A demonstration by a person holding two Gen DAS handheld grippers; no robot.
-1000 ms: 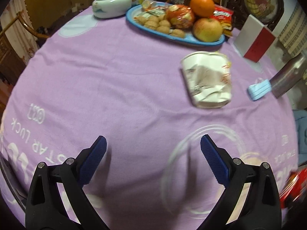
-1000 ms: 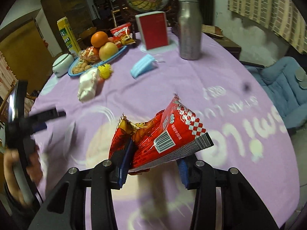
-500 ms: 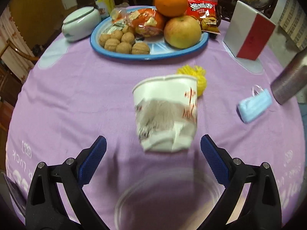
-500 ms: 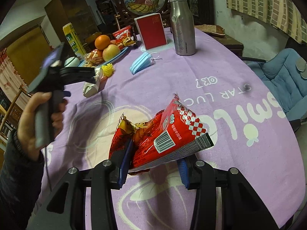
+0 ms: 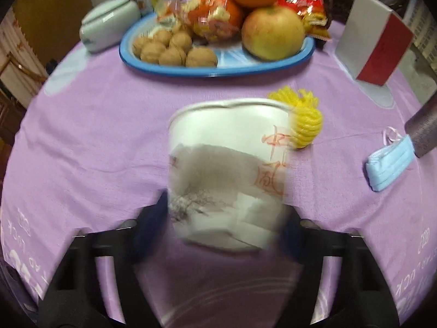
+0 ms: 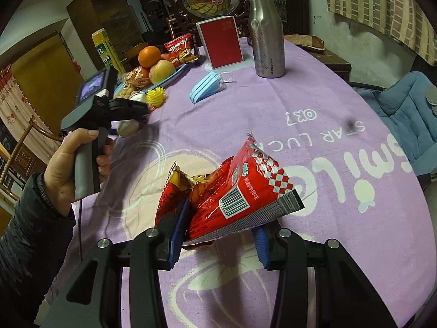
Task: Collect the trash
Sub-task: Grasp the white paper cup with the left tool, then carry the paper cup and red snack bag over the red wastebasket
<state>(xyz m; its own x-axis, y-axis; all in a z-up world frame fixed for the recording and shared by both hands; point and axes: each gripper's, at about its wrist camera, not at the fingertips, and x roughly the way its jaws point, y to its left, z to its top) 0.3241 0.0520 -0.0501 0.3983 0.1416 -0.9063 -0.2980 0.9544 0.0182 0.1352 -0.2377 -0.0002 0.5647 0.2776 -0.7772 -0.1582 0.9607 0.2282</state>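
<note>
left gripper [image 5: 226,227]: its fingers have just been closing, with the cup between them; the pads lie against both sides of the cup near its base, and the picture is blurred there, so the grasp looks made but not sharp
right gripper [image 6: 217,236]: clenched on the wrapper, the left pad pressing into the crumpled side, the right pad under the flat printed side
cup [image 5: 229,172]: white paper, crushed, lying on its side on the counter with the open rim turned away from the left gripper, toward the tray
wrapper [image 6: 229,194]: red snack bag with a barcode, held up above the counter by the right gripper
ball [image 5: 303,120]: yellow, spiky, touching the far right side of the cup rim
mask [image 5: 390,164]: pale blue, folded, lying on the counter to the right of the cup, well apart from it
tray [image 5: 218,68]: blue, behind the cup, carrying walnuts, an apple and an orange
box [image 5: 377,41]: red and white, standing upright right of the tray
bottle [image 6: 266,32]: steel, upright, near the box
hand [image 6: 71,169]: in a dark sleeve, holds the handle of the left gripper, seen from the right camera
counter [image 6: 314,104]: covered by a purple cloth with white letters
</note>
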